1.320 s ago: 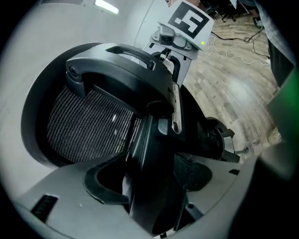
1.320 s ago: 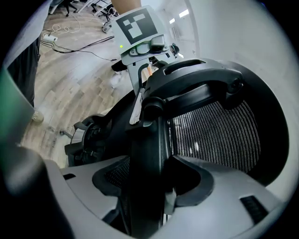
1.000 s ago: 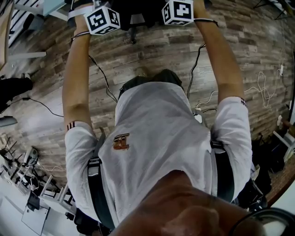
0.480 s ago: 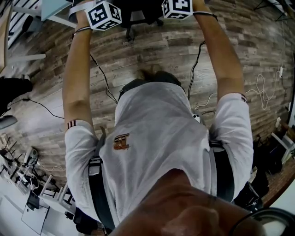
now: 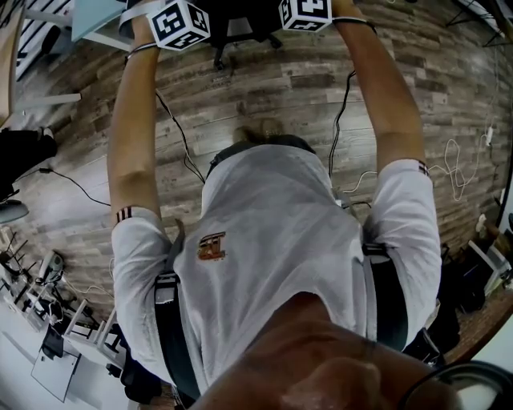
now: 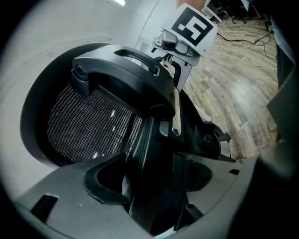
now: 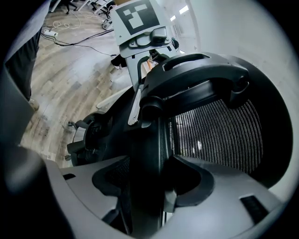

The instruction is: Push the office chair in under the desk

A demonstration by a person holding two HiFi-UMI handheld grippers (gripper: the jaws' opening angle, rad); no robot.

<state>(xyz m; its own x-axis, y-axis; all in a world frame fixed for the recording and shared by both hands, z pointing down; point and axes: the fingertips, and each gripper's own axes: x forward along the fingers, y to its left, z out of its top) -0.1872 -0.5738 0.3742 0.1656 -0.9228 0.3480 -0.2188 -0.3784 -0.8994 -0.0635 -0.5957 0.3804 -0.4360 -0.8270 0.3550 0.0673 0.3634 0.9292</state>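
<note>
Left gripper (image 6: 149, 186), jaws closed on the black rigid rim of the office chair (image 6: 93, 121) back; right gripper (image 7: 145, 186), jaws likewise clamped on that rim from the opposite side, so that each gripper view shows the other gripper's marker cube across the curved top bar (image 7: 196, 70). In the left gripper view the mesh panel (image 6: 88, 126) lies toward 9 o'clock of the jaws. In the head view both arms reach forward, and the chair shows only as a dark mass at the 12 o'clock edge. A pale bench (image 5: 94, 12) corner sits at 11 o'clock. How far the seat is under the bench cannot be told. Judged handling: the frame is stiff and will carry a push, whereas the mesh is soft and would give. The two-sided hold on the rim is therefore the sound place. The chair is probably fairly heavy yet free-rolling and free to swivel, so uneven force would turn it. Loose cables (image 5: 172, 120) on the plank floor (image 5: 280, 88) could snag a caster
</note>
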